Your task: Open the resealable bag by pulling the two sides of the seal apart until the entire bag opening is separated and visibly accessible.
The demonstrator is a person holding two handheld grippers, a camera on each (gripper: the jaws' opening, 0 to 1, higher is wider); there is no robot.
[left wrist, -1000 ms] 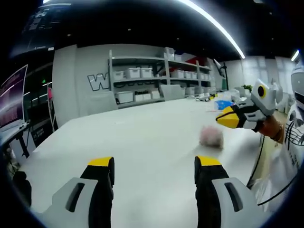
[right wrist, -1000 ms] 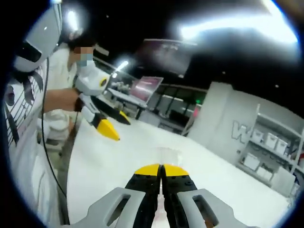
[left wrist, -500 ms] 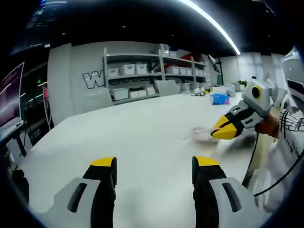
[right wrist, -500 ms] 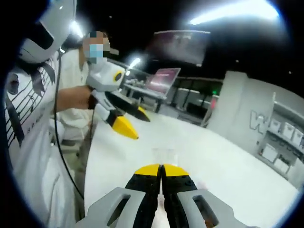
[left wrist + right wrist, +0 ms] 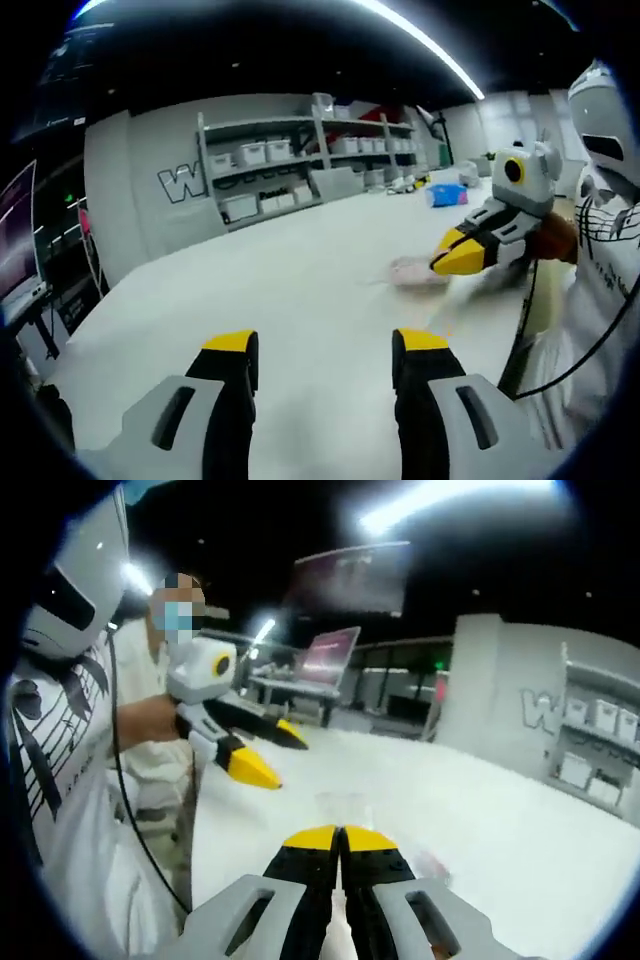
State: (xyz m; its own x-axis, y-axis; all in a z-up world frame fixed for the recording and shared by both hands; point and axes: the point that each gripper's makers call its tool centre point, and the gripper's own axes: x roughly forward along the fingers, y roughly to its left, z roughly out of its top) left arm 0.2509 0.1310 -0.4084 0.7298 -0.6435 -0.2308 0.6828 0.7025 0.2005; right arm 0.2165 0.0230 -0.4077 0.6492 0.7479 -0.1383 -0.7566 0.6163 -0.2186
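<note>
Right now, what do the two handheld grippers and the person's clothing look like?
Both grippers match. The left gripper has light grey bodies with slotted openings and black jaws capped in yellow. The right gripper is built the same, and in the left gripper view it shows a black cable trailing down. The person wears a white T-shirt printed with black line markings.

Premises appear to be a lab or workshop. A long white worktable faces grey metal shelving stocked with white storage bins, under a dark ceiling with strip lighting. Monitors line a rear bench.
</note>
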